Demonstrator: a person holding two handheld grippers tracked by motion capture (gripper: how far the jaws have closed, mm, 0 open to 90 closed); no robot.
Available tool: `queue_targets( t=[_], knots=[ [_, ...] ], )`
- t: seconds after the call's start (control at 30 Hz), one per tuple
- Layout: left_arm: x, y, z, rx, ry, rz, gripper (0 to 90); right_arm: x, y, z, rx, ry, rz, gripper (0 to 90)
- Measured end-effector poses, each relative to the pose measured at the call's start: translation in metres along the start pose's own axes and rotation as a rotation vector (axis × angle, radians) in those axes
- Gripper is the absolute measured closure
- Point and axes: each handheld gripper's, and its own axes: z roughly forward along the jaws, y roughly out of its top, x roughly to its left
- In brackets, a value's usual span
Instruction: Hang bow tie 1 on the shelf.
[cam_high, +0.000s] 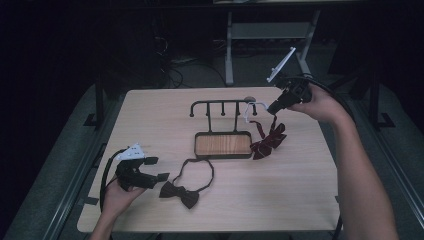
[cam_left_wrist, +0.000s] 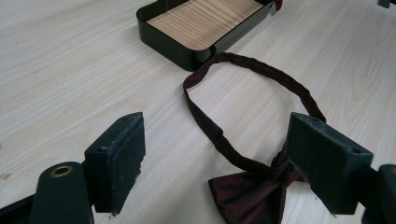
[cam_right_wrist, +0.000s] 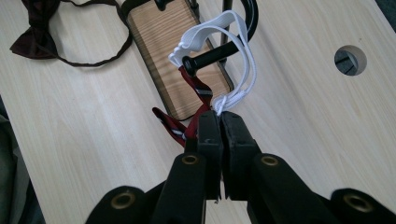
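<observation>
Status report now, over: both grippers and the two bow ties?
Right gripper shut on white strap, looped over rack hook. Left gripper open over dark bow tie. Nothing obstructing.

Dark bow tie (cam_high: 180, 194) lying flat on the table in front of the stand (cam_high: 223, 144), its thin neck band forming an open loop that reaches toward the stand's wooden-floored tray. Red striped bow tie (cam_high: 268, 141) at the right end of the stand, hanging in the air by a white elastic band (cam_right_wrist: 219, 44), looped over the black peg at the stand's right end, bow hanging beside the tray
</observation>
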Motion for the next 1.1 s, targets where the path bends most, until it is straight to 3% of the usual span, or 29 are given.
queue_targets(
  t=[0.47,0.77,1.1],
  knots=[
    [-0.001,0.000,0.000,0.003,-0.001,0.000,20.1,-0.004,-0.004,0.010,0.030,0.008,0.019,84.7],
    [-0.001,0.000,0.000,0.003,0.000,0.002,20.1,-0.002,-0.006,0.008,0.023,0.013,0.012,83.2],
    [-0.002,0.000,0.002,0.012,0.001,0.008,20.1,0.004,-0.017,0.011,0.011,0.053,0.007,76.4]
  ],
)
